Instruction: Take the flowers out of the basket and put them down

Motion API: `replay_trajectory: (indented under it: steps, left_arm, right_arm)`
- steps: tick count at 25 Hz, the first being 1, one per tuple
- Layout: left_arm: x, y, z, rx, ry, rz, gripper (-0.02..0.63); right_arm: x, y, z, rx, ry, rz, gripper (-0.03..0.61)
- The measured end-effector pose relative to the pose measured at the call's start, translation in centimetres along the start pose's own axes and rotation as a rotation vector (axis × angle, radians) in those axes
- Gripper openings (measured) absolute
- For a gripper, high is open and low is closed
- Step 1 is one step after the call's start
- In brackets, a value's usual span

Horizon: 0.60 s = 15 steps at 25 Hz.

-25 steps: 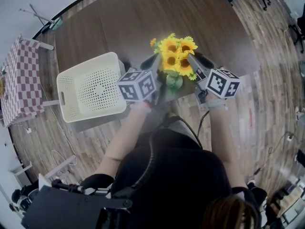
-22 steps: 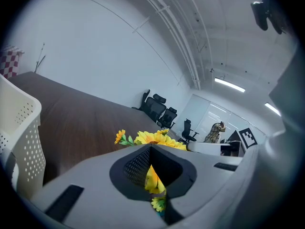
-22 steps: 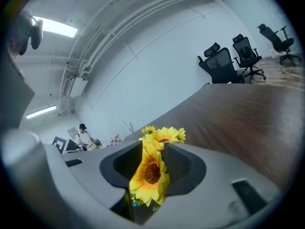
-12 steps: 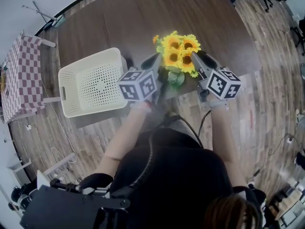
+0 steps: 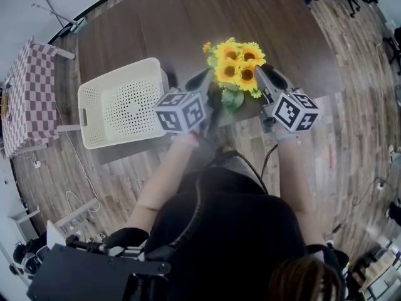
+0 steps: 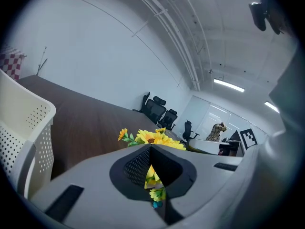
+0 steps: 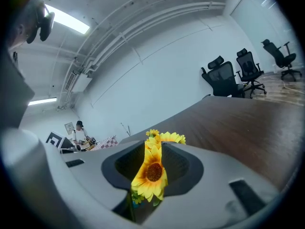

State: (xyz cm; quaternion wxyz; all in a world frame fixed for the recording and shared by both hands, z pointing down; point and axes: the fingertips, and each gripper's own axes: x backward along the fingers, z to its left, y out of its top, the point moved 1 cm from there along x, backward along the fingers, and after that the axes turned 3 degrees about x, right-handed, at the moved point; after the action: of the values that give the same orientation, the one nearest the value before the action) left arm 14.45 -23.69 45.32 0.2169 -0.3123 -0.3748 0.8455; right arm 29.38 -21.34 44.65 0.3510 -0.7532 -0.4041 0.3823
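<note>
A bunch of yellow sunflowers (image 5: 237, 64) with green leaves stands upright over the dark wooden table (image 5: 156, 24), between my two grippers. My right gripper (image 5: 260, 77) reaches in from the right. Its jaws have just been closing, and a sunflower head (image 7: 153, 173) sits between them in the right gripper view. My left gripper (image 5: 207, 83) points at the bunch from the left with its jaws shut. In the left gripper view the flowers (image 6: 152, 138) show just past its tips (image 6: 151, 149). I cannot see whether a stem is pinched there. The white perforated basket (image 5: 88, 99) stands empty to the left.
The basket's wall (image 6: 24, 142) is close on the left of the left gripper. The table's near edge runs just under both grippers. A small table with a red checked cloth (image 5: 28, 99) stands on the floor at far left. Office chairs (image 7: 238, 73) stand beyond the table's far end.
The flowers and the basket sit slightly higher in the head view than a second ago. Both marker cubes stay almost where they were. The right gripper has rolled a little.
</note>
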Motion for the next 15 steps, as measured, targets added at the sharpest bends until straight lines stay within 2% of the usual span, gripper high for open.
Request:
replay_trajectory:
  steps: [7, 13, 15]
  left_arm:
    - [1.0, -0.2, -0.3, 0.001, 0.001, -0.014, 0.000]
    - [2.1, -0.3, -0.6, 0.004, -0.001, -0.039, 0.000]
    - [2.6, -0.5, -0.8, 0.006, -0.001, -0.046, 0.000]
  right_arm:
    - [0.5, -0.3, 1.3, 0.012, 0.041, -0.006, 0.107]
    - [1.1, -0.7, 2.2, 0.009, 0.050, -0.008, 0.010]
    - [1.4, -1.0, 2.4, 0.010, 0.057, -0.006, 0.005]
